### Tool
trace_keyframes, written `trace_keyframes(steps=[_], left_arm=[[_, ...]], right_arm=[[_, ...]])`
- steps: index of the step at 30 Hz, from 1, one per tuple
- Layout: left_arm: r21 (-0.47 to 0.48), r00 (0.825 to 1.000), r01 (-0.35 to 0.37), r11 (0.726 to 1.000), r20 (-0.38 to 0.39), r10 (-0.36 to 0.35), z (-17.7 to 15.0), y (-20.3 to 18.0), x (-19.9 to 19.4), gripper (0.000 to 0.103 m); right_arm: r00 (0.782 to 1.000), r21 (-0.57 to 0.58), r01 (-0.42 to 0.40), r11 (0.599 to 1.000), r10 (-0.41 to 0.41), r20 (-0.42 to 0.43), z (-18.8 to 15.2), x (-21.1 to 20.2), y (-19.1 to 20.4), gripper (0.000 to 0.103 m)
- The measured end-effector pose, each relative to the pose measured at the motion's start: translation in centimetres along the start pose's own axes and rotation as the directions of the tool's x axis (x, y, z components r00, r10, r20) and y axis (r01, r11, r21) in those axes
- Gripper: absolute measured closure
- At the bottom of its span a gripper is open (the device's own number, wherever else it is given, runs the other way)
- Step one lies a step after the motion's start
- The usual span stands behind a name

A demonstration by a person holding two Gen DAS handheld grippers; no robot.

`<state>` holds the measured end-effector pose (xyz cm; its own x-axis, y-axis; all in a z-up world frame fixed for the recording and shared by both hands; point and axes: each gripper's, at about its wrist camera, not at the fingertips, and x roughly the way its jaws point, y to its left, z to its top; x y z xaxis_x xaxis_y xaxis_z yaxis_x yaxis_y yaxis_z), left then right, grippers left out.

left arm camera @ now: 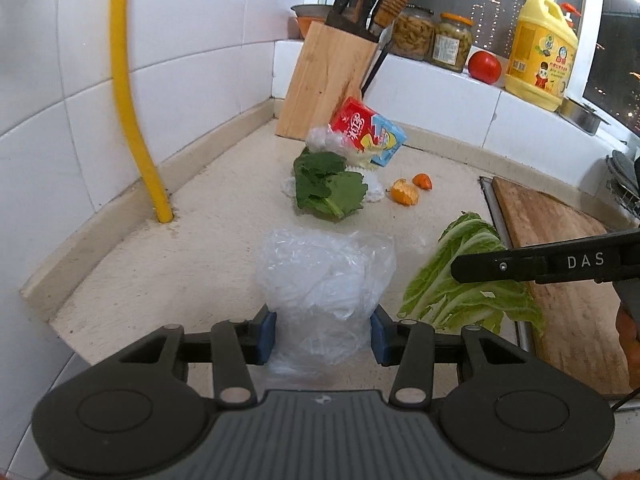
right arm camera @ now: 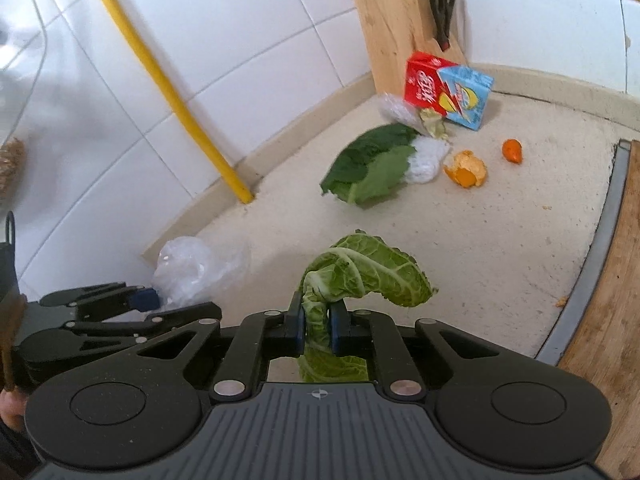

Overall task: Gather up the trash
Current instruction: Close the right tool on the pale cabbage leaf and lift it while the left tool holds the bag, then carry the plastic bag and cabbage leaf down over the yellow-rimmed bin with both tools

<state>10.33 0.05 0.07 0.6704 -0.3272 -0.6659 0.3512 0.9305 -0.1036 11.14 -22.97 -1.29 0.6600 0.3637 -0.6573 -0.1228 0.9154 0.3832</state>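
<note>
Kitchen counter [left arm camera: 224, 216], tiled corner.

Left wrist view: left gripper [left arm camera: 323, 334] pinching plastic bag [left arm camera: 324, 280] between blue pads; leftover scraps dead ahead, dark leaf [left arm camera: 326, 184] nearest. "DAS" readable on right gripper [left arm camera: 460, 268].

Right wrist view: right gripper [right arm camera: 318, 326] clamped narrow on cabbage leaf [right arm camera: 360, 276], leaf drooping forward-right. Red-blue carton [right arm camera: 446, 88], print unreadable, far ahead; orange peel [right arm camera: 466, 168] closer, right of centre.

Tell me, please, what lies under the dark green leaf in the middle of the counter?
A white foam net sticks out from under the dark green leaf, on its side toward the orange peel. The leaf covers the rest of the net, so anything else beneath it cannot be seen.
</note>
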Motion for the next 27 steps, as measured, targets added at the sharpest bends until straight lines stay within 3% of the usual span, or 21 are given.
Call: trace_keyframes(steps=[27], left_arm=[[-0.041,0.993,-0.064,0.997,0.099,0.068,-1.9,0.9,-5.7,0.063]], right_arm=[[0.998,-0.076,-0.057,0.995,0.060,0.025,-1.0,-1.2,4.7,0.088]])
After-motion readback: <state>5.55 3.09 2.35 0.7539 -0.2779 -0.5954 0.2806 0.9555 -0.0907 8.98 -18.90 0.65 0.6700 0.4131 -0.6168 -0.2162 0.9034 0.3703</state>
